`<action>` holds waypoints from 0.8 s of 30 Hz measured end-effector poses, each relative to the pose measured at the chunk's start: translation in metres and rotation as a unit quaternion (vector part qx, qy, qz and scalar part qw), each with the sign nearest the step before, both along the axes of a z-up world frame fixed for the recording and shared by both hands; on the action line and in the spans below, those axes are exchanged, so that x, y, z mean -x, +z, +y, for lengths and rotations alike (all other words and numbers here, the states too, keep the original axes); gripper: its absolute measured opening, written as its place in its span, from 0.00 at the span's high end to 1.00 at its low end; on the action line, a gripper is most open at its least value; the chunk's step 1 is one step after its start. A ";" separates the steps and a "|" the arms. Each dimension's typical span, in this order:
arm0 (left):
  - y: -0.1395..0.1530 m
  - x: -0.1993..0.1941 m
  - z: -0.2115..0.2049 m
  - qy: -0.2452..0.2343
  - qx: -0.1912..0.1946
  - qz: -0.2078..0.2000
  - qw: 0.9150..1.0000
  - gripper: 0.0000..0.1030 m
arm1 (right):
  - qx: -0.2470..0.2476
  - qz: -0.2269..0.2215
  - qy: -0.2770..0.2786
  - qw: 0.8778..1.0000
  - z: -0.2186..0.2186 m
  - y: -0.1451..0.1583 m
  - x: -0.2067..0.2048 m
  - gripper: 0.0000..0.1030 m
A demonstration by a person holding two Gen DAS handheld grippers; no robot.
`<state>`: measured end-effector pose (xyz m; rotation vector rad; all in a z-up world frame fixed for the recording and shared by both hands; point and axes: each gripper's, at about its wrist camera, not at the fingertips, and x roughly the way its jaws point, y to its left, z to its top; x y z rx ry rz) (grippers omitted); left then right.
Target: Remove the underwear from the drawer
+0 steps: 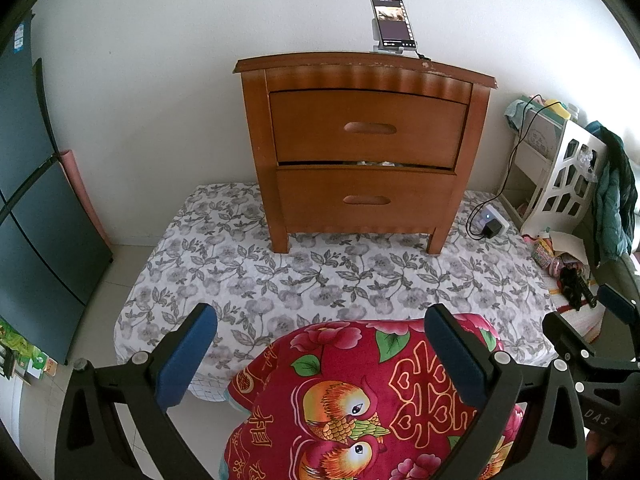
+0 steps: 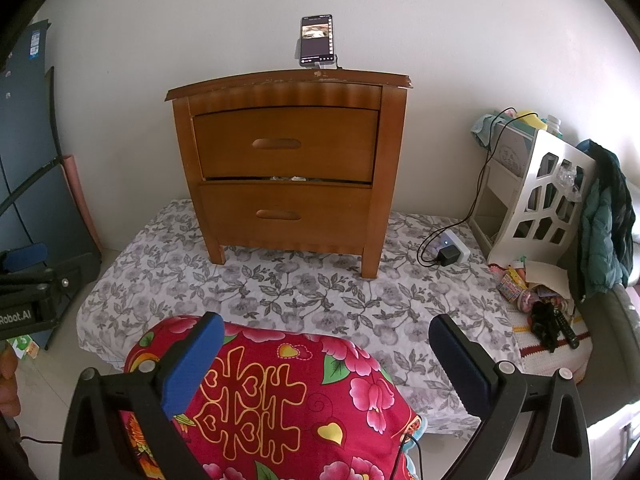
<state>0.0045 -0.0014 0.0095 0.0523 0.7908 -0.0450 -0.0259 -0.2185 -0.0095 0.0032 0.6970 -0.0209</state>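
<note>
Both tools gape empty, well short of the nightstand (image 1: 360,140); the lower drawer (image 1: 366,200) sits ahead and above the left tool (image 1: 320,356), its handle slot (image 1: 367,200) lying crosswise; from the right tool (image 2: 326,360) it lies ahead and leftward (image 2: 280,215); pale cloth, likely underwear (image 1: 376,163), peeps over the drawer's top edge; neither tool looks clearly nearer.

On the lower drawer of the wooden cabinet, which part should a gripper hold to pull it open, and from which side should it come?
Grip the lower drawer at its oval handle recess, coming straight from the front. The front is otherwise smooth, so that cut-out looks like the only hold; one finger would probably hook inside it. Both the left gripper and the right gripper are open, well back from the cabinet.
</note>
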 end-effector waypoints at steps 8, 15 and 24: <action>0.004 -0.002 0.000 0.005 0.002 0.003 1.000 0.00 | 0.000 0.000 -0.001 1.000 0.000 -0.001 0.000 0.00; -0.003 -0.016 0.008 0.027 0.002 0.004 1.000 0.00 | -0.002 -0.001 -0.003 1.000 -0.004 -0.005 -0.004 0.00; -0.011 -0.073 0.018 0.016 0.054 -0.037 0.998 0.00 | -0.016 0.007 0.021 1.000 -0.012 -0.018 -0.054 0.00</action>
